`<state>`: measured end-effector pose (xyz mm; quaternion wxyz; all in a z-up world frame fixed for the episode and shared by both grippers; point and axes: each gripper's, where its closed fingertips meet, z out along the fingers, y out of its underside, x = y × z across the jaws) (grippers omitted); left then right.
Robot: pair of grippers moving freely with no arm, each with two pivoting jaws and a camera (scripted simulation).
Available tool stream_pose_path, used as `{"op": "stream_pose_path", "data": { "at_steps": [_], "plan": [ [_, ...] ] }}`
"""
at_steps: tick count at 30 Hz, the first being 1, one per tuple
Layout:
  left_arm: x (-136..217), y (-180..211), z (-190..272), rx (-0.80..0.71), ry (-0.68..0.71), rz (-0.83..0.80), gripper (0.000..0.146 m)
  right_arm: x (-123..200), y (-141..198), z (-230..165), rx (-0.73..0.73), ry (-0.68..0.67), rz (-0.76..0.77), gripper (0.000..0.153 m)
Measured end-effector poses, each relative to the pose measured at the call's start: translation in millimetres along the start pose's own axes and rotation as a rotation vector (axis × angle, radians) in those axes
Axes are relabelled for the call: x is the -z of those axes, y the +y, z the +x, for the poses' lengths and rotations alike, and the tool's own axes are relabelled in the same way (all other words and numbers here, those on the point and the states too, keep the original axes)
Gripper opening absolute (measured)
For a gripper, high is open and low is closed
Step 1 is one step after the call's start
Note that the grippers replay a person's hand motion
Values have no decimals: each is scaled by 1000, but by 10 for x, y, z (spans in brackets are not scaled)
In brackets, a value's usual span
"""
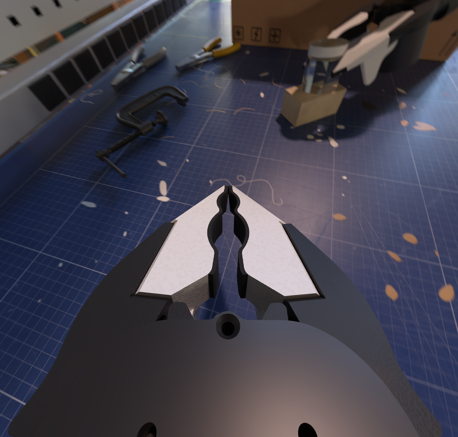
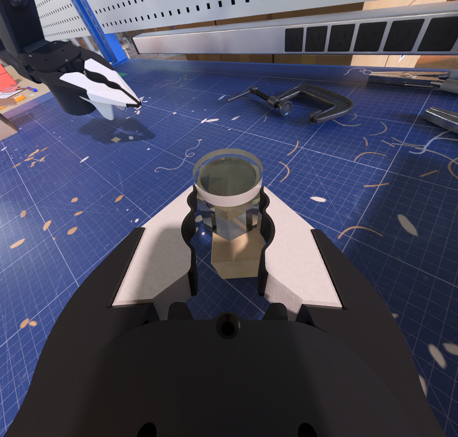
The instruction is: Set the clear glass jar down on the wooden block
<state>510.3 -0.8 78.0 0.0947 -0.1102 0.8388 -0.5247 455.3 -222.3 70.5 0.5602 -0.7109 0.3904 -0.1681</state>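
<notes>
The clear glass jar [image 2: 228, 177] with a pale lid stands upright on the wooden block [image 2: 235, 259] on the blue cutting mat. My right gripper [image 2: 228, 189] has its fingers closed against the jar's sides just below the lid. In the left wrist view the jar [image 1: 319, 75] and block [image 1: 312, 103] show at the far right, with the right gripper [image 1: 331, 54] at the jar. My left gripper [image 1: 227, 187] is shut and empty, low over the mat, well away from the block. It also shows in the right wrist view [image 2: 136, 104] at the far left.
A black C-clamp [image 1: 146, 117] [image 2: 309, 103], yellow-handled pliers [image 1: 210, 53] and a grey metal tool [image 1: 136, 65] lie on the mat. A cardboard box [image 1: 297, 11] stands behind the block. A power strip [image 2: 347, 38] and pegboard line the back. Wood shavings are scattered about.
</notes>
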Motion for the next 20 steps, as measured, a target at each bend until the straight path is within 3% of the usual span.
{"op": "stream_pose_path", "data": {
  "at_steps": [5,10,17,20],
  "plan": [
    [-27,-175,-2,34,-72,78,0,19,-12,16,-10,-5,29,50],
    [-29,-273,198,-133,-137,67,2,40,-33,49,-8,26,48,52],
    [0,-438,890,-140,48,111,13,27,-15,76,28,79,30,54],
    [20,-432,979,-177,45,112,20,38,-17,86,36,94,34,54]
  ]
}}
